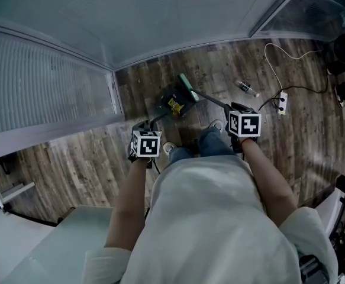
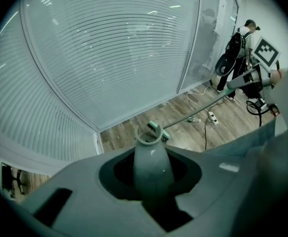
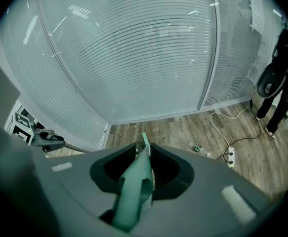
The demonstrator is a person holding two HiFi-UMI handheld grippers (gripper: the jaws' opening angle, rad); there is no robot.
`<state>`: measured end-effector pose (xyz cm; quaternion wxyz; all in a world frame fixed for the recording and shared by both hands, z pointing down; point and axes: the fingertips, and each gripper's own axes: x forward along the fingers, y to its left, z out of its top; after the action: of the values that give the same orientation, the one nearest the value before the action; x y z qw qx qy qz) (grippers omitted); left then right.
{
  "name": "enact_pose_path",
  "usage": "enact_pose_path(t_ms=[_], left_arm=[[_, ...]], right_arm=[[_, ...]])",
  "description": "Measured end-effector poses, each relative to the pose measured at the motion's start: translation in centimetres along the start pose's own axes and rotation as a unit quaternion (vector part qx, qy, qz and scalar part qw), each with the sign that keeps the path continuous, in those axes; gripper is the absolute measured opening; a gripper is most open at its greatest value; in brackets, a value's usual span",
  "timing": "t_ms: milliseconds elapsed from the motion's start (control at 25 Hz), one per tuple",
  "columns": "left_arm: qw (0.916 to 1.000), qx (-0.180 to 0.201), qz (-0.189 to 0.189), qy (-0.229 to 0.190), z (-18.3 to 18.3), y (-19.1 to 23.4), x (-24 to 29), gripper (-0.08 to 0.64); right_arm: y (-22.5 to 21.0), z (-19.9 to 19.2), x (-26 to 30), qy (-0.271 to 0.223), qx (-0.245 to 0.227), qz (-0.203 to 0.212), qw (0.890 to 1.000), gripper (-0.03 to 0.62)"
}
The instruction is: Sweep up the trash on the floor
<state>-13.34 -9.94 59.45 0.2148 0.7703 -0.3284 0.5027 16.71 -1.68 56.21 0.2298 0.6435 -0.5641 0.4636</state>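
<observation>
Left gripper [image 1: 144, 129] is clamped on a grey dustpan handle [image 2: 151, 167]. Right gripper [image 1: 234, 110] is clamped on a green broom handle [image 3: 134, 189]. The dustpan [image 1: 165, 99], with yellow trash [image 1: 174, 106] on it, rests on the floor [image 1: 89, 158] near the glass-wall corner.

A green plastic handle [image 3: 134, 191] is clamped between the jaws of the right gripper [image 3: 144, 154]. On the wood-plank floor [image 3: 173, 132], a clear plastic bottle [image 3: 197, 147] and a white power strip [image 3: 230, 155] are located toward the right edge.
</observation>
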Motion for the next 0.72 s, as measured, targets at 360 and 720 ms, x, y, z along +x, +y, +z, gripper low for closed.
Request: enact_pose_path(t_ms=[360,720], left_arm=[[0.9989,0.041,-0.022,-0.003,5.3,-5.0,2.6,0.092],[0.9959,0.081,-0.04,0.0,8.8,-10.2,4.6,0.092]], right_arm=[[-7.0,0.9,-1.5,-0.015,0.046,-0.024,0.999,0.101],[-13.5,0.6,-3.7,-0.037,0.093,-0.048,0.994,0.101]])
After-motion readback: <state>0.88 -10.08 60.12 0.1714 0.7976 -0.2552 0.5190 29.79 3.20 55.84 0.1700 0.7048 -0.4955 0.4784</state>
